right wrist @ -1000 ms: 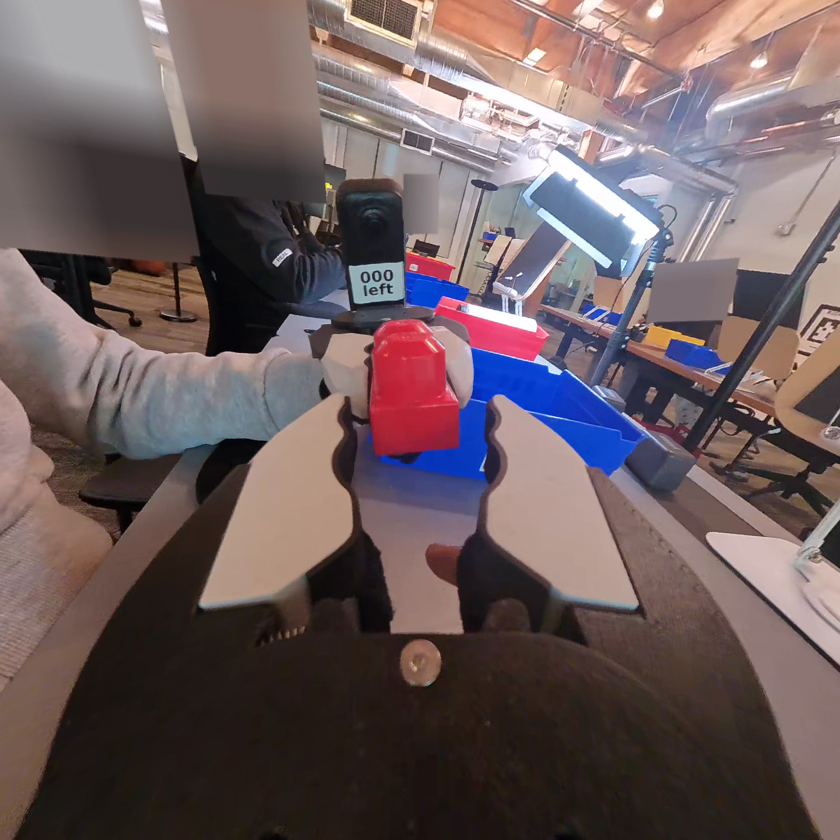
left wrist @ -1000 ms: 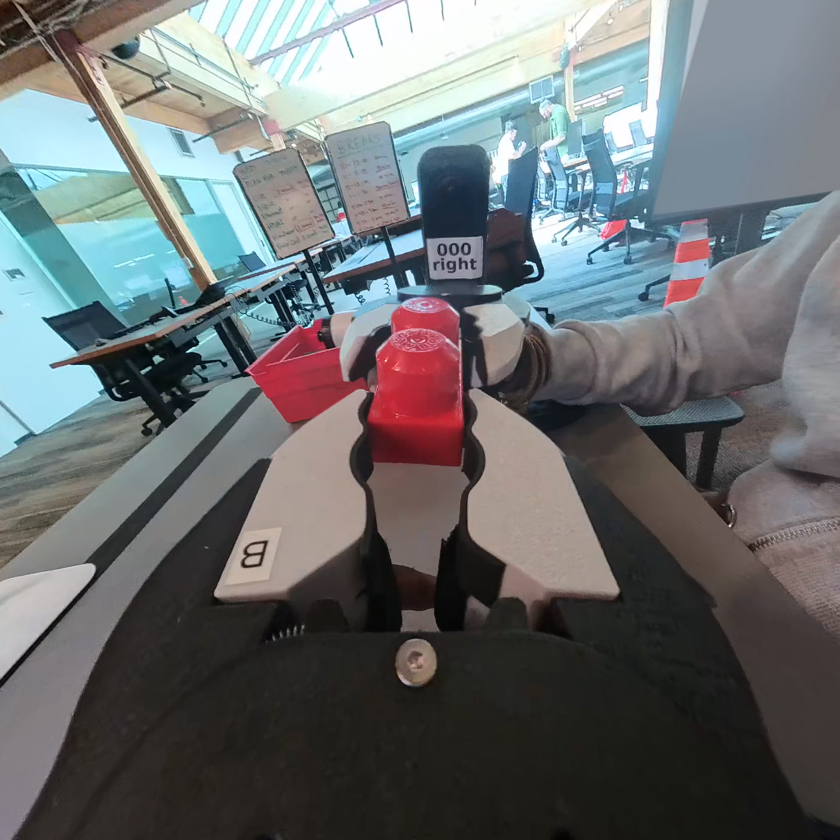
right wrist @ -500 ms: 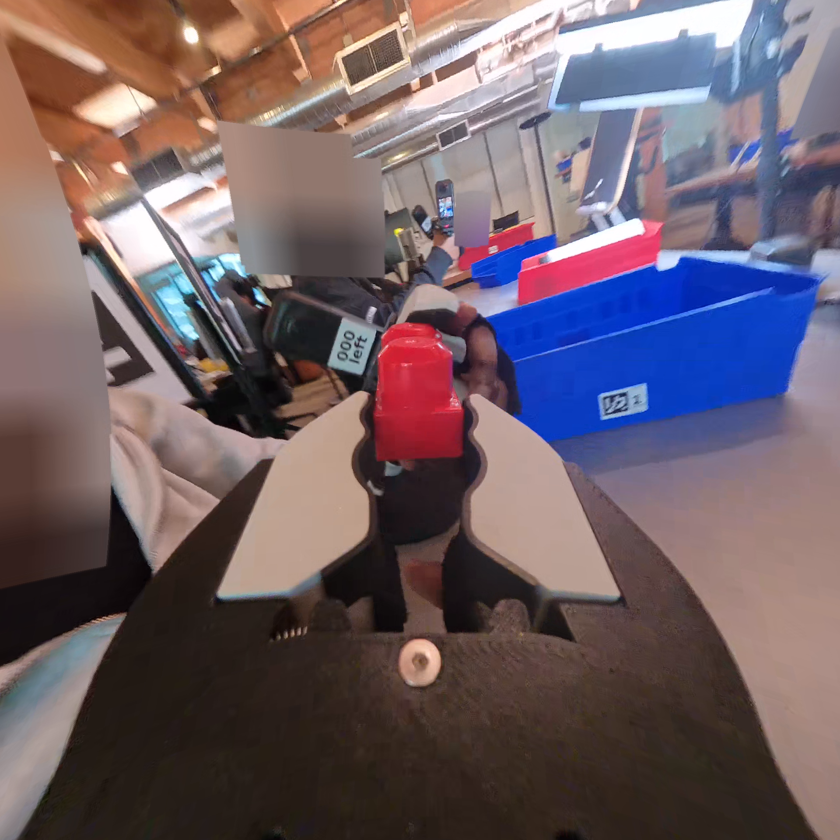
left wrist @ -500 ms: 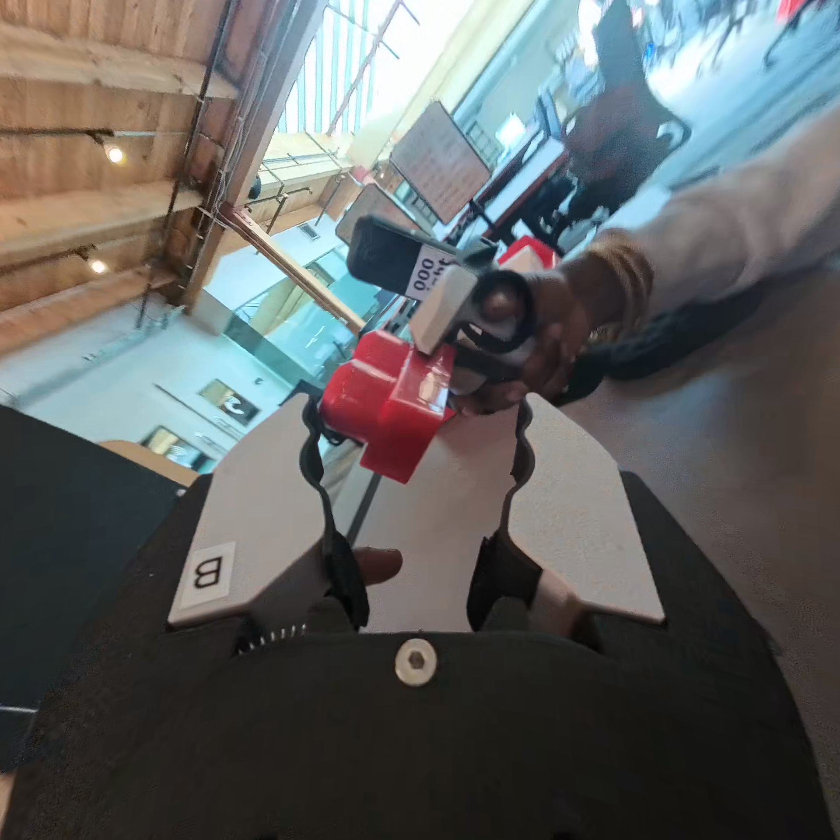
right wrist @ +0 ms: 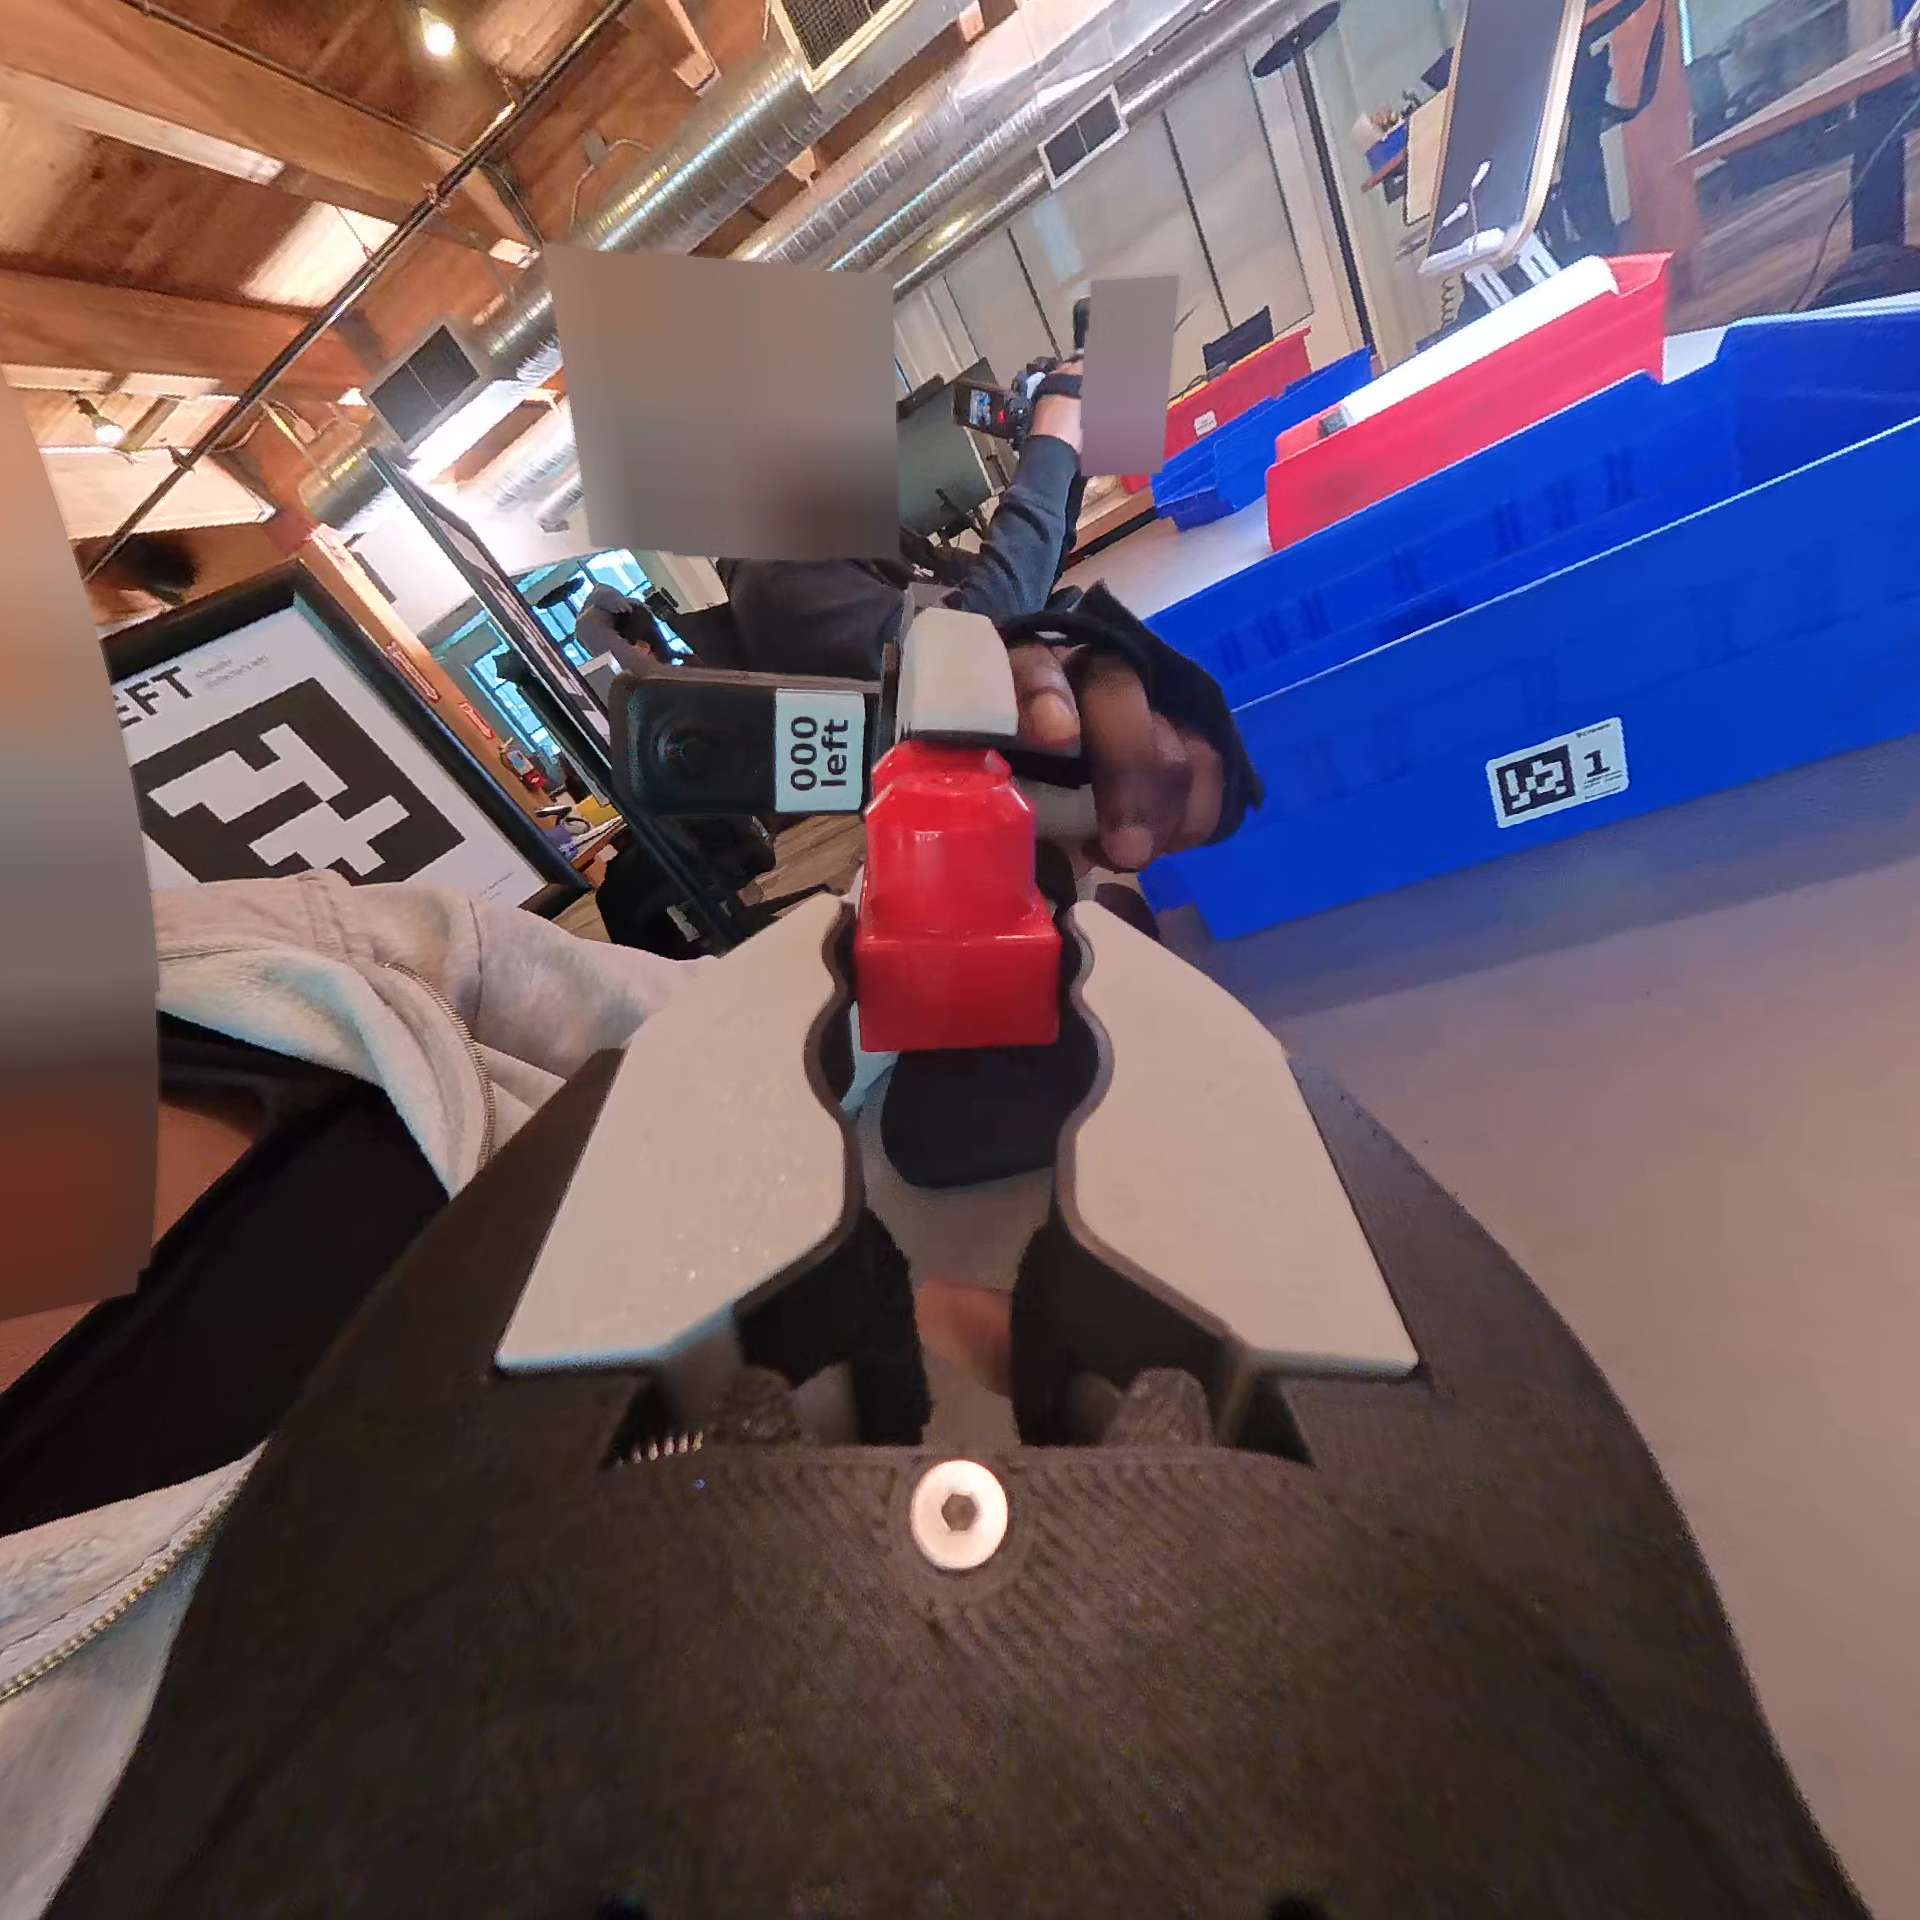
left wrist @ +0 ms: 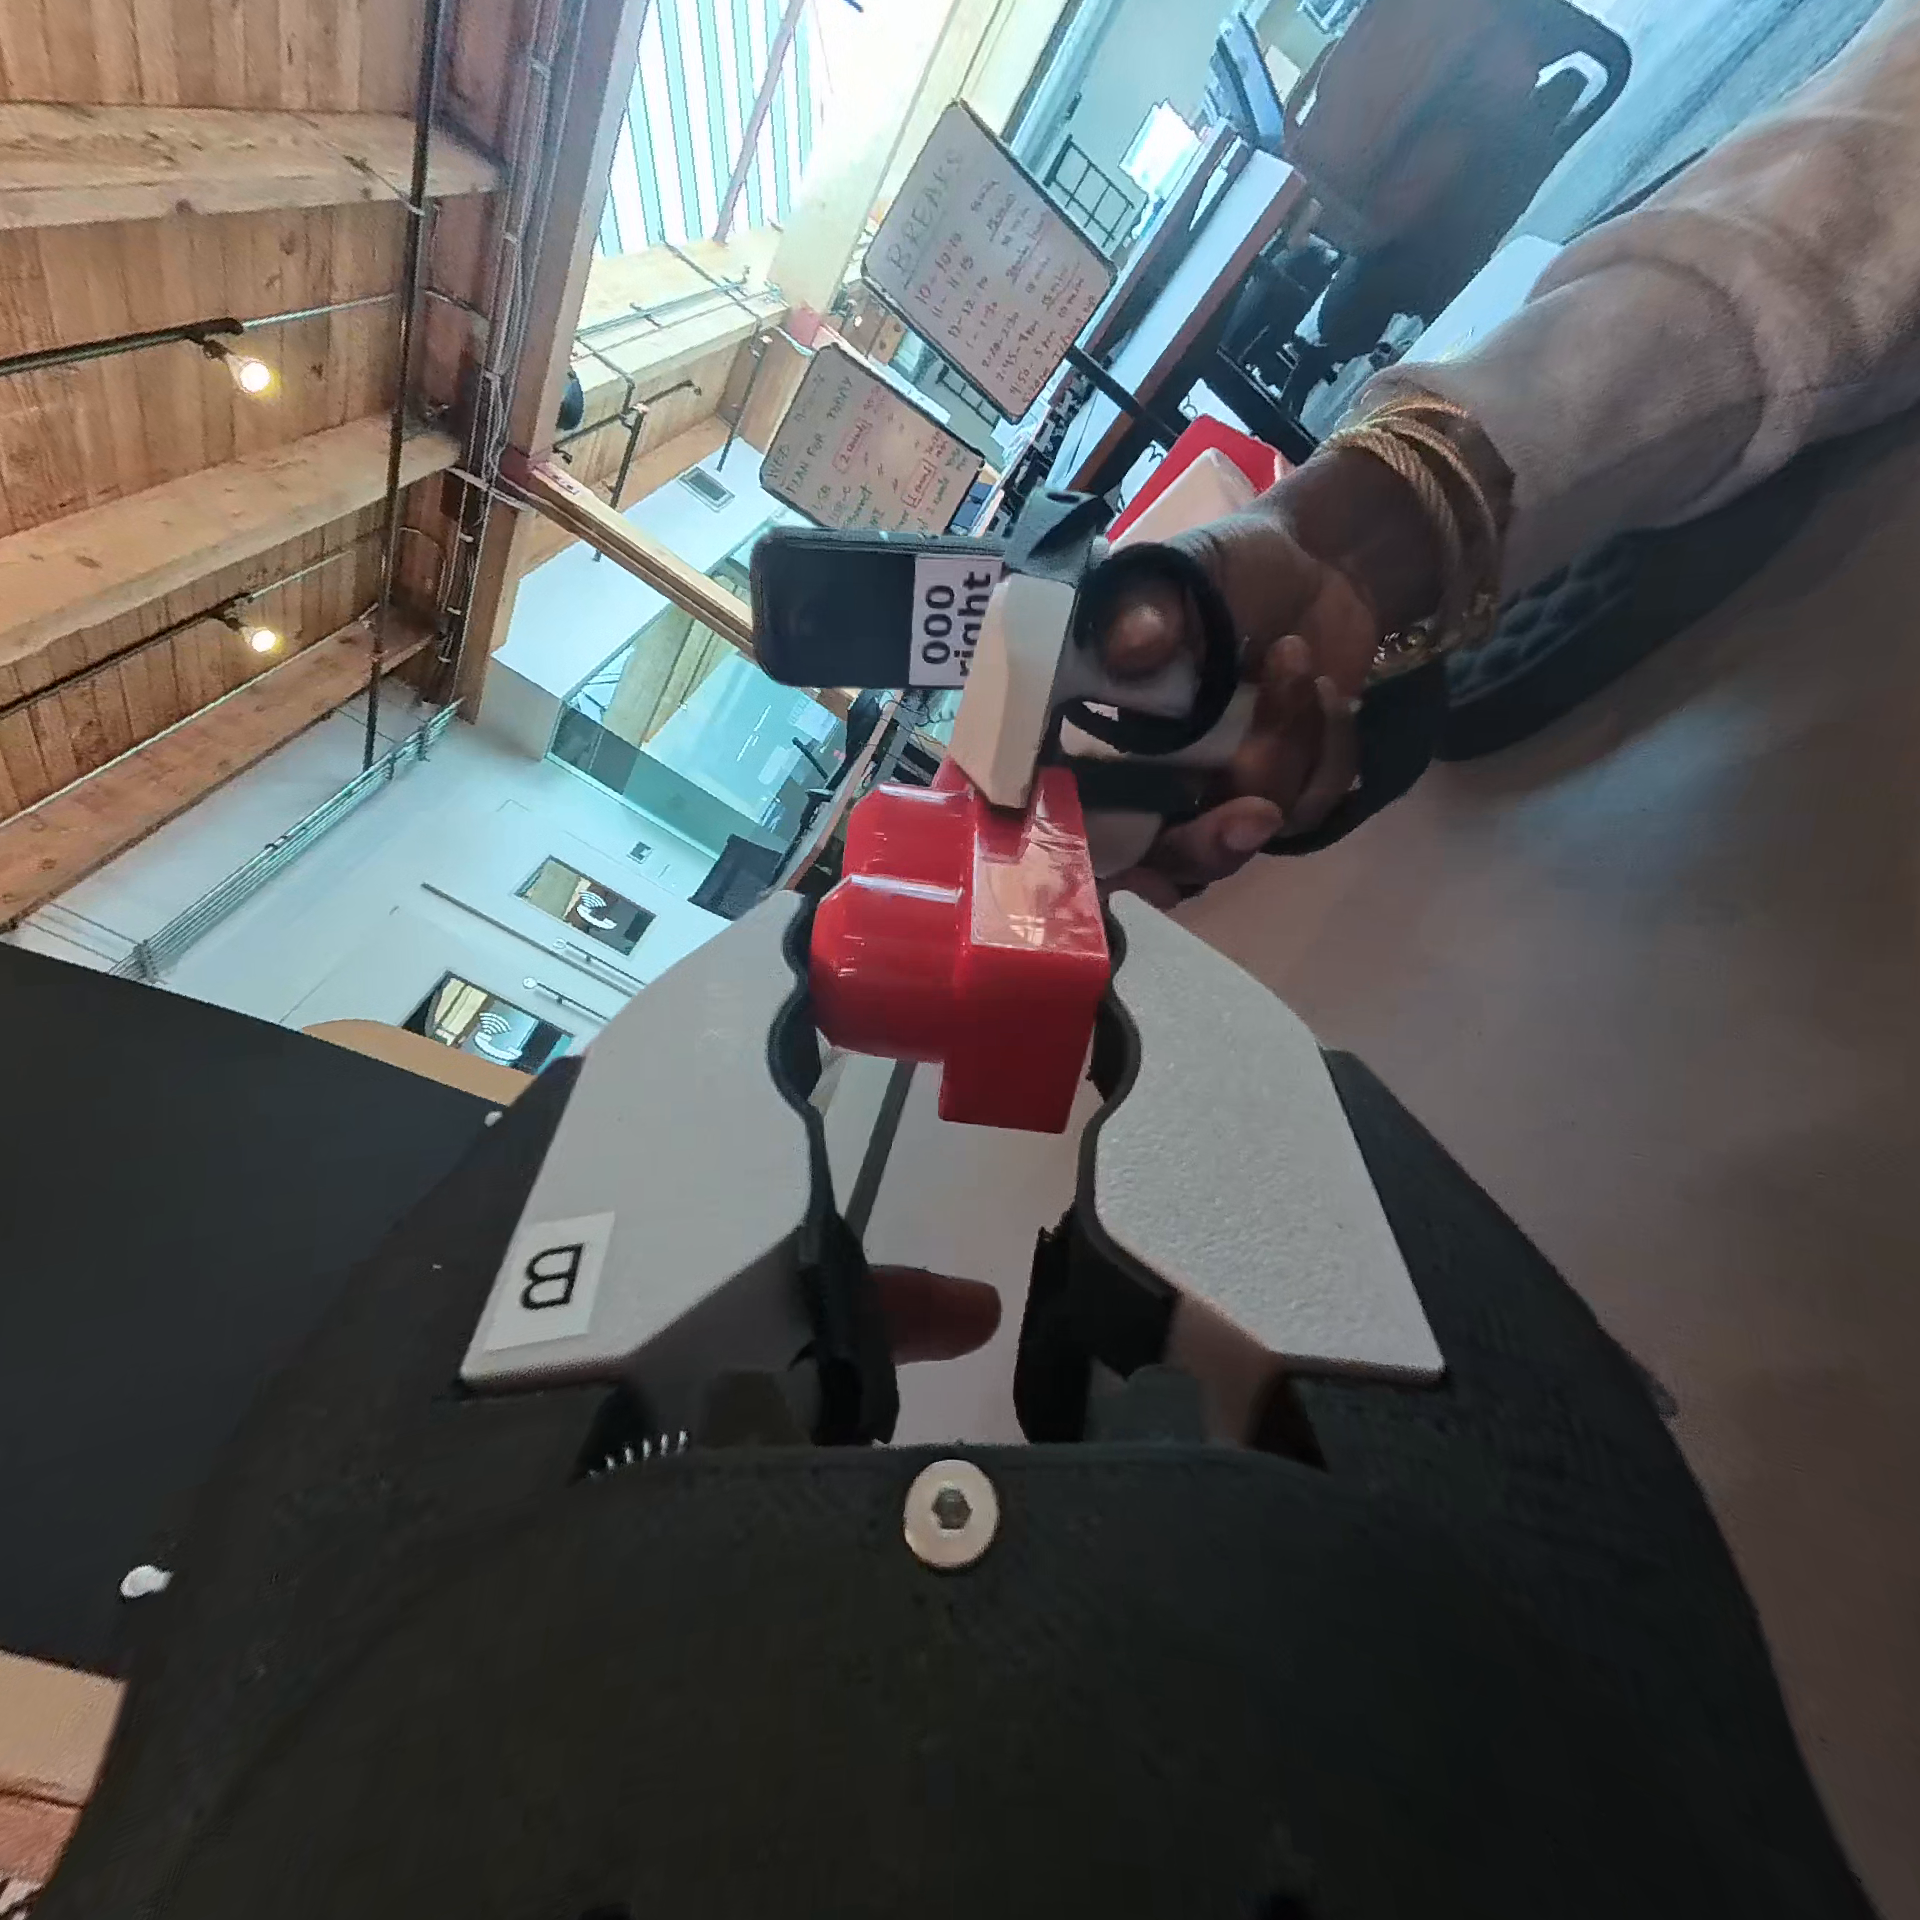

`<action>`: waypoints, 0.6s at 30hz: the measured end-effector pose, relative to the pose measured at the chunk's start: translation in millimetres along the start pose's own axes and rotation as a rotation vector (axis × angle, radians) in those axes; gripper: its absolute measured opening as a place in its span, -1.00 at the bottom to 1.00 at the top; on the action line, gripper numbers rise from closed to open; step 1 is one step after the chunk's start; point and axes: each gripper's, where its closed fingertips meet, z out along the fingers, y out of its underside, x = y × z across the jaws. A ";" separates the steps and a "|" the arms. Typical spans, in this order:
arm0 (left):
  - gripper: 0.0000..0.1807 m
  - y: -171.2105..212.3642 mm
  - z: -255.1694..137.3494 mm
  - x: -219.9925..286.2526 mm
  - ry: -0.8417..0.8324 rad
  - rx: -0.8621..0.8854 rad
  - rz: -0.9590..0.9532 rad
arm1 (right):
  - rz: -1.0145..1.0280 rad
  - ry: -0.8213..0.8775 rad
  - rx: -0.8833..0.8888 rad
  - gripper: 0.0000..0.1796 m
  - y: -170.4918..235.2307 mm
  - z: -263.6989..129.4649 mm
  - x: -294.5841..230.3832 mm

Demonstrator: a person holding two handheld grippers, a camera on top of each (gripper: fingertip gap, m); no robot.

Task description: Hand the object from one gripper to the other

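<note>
A red two-stud brick (left wrist: 966,966) is held in the air between both grippers. My left gripper (left wrist: 956,956) is rolled on its side and closed on the brick, one finger on the stud tops and the other on the base. My right gripper (right wrist: 951,966) is shut on the brick's (right wrist: 951,935) square base, studs pointing up. In the left wrist view the right gripper (left wrist: 1039,800) clamps the brick's far end. In the right wrist view the left gripper (right wrist: 987,748) sits at the brick's far end with one finger (right wrist: 956,675) on the studs.
A grey table (right wrist: 1610,1091) lies below to the right. A large blue bin (right wrist: 1558,644) stands on it, with a red bin (right wrist: 1455,416) and more blue bins behind. A person's sleeve (left wrist: 1714,270) reaches in from the right. Whiteboards (left wrist: 987,270) stand far off. My left and right fingertips are right by each other.
One second ago only my left gripper held the brick. Half a second ago my right gripper held it and the left was open. Now the left has closed on it again, turned sideways.
</note>
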 end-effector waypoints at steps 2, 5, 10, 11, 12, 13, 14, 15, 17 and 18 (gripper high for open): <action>-0.46 1.0 -0.9 0.1 0.010 -0.008 -0.011 | 0.007 -0.002 -0.004 -0.60 1.2 0.9 0.0; -0.47 -1.1 -1.0 -0.9 0.020 0.005 -0.075 | -0.035 -0.001 0.009 -0.58 -0.3 1.4 -0.7; -0.47 -4.9 -4.5 -3.9 0.080 0.072 -0.325 | -0.467 0.155 0.060 -0.12 -13.9 0.5 -5.1; -0.47 -6.7 -4.9 -3.7 0.096 0.093 -0.375 | -0.585 0.196 0.058 -0.12 -15.1 0.3 -7.4; -0.47 -8.4 -5.0 -2.9 0.115 0.108 -0.418 | -0.694 0.238 0.054 -0.12 -15.8 0.5 -8.9; -0.47 -9.6 -5.0 -2.0 0.132 0.117 -0.451 | -0.782 0.271 0.052 -0.14 -16.3 0.9 -10.4; -0.47 -11.3 -5.0 -0.8 0.147 0.127 -0.478 | -0.844 0.290 0.049 -0.15 -15.9 1.7 -11.8; -0.47 -13.2 -4.9 0.4 0.163 0.139 -0.502 | -0.886 0.301 0.045 -0.18 -14.8 2.6 -12.5; -0.47 -11.7 -4.2 1.6 0.178 0.132 -0.533 | -0.929 0.304 0.041 -0.28 -12.6 3.9 -13.4; -0.47 -11.6 -4.3 2.6 0.188 0.132 -0.548 | -0.942 0.293 0.039 -0.34 -11.2 4.4 -15.1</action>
